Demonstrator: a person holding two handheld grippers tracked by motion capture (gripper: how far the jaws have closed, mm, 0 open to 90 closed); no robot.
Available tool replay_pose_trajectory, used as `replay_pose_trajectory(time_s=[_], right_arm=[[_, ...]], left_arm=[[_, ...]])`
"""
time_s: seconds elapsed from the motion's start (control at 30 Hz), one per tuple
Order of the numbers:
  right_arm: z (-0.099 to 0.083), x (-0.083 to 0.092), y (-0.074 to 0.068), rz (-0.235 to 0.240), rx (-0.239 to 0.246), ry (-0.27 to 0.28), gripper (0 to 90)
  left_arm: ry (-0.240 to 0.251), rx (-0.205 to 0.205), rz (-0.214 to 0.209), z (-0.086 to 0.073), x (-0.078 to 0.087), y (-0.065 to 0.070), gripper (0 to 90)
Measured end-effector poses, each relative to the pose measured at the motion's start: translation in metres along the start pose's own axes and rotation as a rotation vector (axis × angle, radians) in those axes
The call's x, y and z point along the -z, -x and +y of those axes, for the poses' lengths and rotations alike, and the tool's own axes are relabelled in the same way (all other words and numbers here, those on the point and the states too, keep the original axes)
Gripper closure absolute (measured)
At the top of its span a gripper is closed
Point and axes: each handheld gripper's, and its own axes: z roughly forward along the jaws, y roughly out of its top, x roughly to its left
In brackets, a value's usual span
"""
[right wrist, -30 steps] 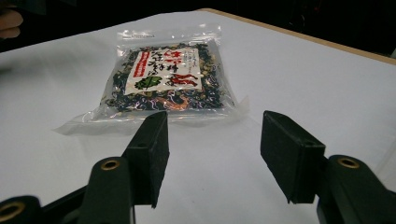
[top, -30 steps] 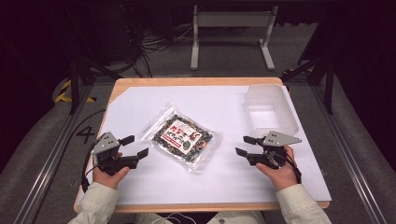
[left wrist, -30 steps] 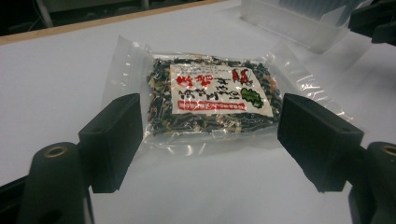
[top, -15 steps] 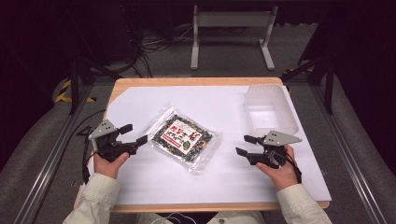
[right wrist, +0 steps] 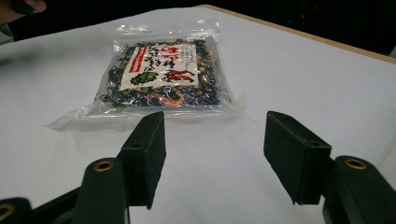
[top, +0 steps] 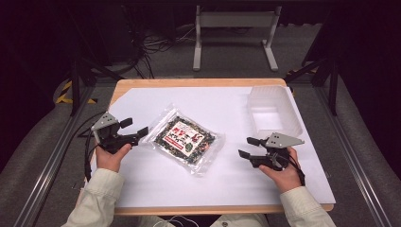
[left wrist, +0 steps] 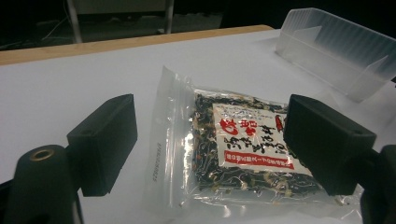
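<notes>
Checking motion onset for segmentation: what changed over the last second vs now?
The left gripper lifted and moved forward and inward to the near-left edge of the seaweed packet; its jaws are open, nothing grasped yet. The right gripper stayed put, open, short of the packet. The packet and the clear plastic bin did not move.

Both hands rest low, left gripper point(top: 135, 131) and right gripper point(top: 247, 147) with jaws spread, pointing inward.

1. I am seeing a white label point(left wrist: 252, 140) on the clear packet point(top: 184, 139), carrying red characters and a red band.
2. I am failing to read any of it; print too small.
</notes>
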Motion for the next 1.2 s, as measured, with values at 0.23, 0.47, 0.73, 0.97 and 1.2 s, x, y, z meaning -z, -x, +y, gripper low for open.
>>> replay_pose_trajectory(time_s=[0.23,0.47,0.73,0.97,1.2], right_arm=[[-0.001,0.000,-0.001,0.000,0.004,-0.003,39.0],[-0.001,0.000,-0.001,-0.001,0.003,-0.004,38.9],[-0.004,0.004,-0.001,-0.012,-0.001,-0.012,38.8],[-0.006,0.006,-0.002,-0.013,-0.003,-0.014,38.7],[-0.007,0.006,-0.002,-0.013,-0.006,-0.015,38.6]], left_arm=[[-0.024,0.013,0.015,-0.005,-0.010,-0.005,17.1],[-0.058,0.062,0.023,-0.014,-0.023,-0.016,20.6],[-0.120,0.073,0.032,-0.022,-0.039,-0.023,21.7],[-0.174,0.112,0.002,-0.028,-0.047,-0.028,22.6],[-0.244,0.111,-0.009,-0.033,-0.055,-0.026,25.6]])
